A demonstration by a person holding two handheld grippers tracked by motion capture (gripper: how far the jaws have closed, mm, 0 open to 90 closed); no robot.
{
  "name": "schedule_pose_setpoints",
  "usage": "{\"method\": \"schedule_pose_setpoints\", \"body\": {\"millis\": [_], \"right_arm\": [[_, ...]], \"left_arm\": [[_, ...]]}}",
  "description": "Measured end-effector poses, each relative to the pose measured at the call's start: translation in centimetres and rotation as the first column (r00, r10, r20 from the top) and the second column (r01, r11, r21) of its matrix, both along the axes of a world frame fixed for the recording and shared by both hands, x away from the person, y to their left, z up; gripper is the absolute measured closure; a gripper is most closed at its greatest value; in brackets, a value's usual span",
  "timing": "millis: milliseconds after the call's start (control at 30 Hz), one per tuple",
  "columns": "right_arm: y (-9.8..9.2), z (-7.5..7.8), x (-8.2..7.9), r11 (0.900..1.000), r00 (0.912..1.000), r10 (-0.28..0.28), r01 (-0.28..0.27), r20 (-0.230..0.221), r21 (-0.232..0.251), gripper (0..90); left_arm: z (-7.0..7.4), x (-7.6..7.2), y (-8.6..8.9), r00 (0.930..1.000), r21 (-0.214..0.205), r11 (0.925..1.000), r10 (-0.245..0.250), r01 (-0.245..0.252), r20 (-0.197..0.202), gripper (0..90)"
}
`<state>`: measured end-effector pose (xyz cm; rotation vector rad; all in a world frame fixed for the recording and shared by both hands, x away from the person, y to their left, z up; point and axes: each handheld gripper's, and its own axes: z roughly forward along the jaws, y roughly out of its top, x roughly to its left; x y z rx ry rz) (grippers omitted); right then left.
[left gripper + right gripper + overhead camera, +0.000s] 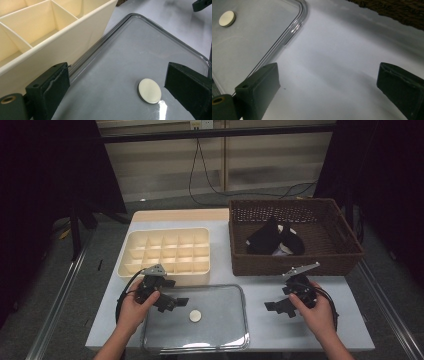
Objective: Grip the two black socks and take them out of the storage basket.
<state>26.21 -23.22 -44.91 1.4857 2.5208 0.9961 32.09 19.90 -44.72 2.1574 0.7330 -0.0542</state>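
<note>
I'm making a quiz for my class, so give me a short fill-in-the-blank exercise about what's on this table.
1. The small round disc lies on the clear ____.
2. The dark cloth lies inside the woven ____.
3. The jaws of the left hand-held gripper stand ____ on either side of the disc.
4. The cream divided box sits to the ____ of the basket in the high view.

Missing words: lid; basket; open; left

A clear plastic lid (200, 320) with rounded corners and a raised rim lies flat at the near edge of the table, at 6 o'clock from the cream divided box. A small round cream disc (195, 315) sits at its middle, flat against the clear panel. In the left gripper view the disc (149, 90) shows a darker underside edge.
</note>
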Motion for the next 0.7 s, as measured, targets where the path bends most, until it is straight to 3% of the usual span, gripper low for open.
{"method": "schedule_pose_setpoints", "body": {"millis": [400, 700], "right_arm": [[-0.1, 1.8, 0.9, 0.9984, 0.9985, 0.033, -0.035, -0.044, -0.044, 4.1], [-0.1, 3.4, 1.7, 0.9953, 0.9955, 0.069, -0.073, -0.065, -0.064, 4.1]], "left_arm": [[0.1, 0.0, 0.1, 1.0, -0.012, 0.9999, -0.006, 0.006, -0.003, 5.7], [-0.1, 0.0, 0.2, 0.9999, 0.003, 1.0, -0.009, 0.009, -0.008, 5.7]]}}
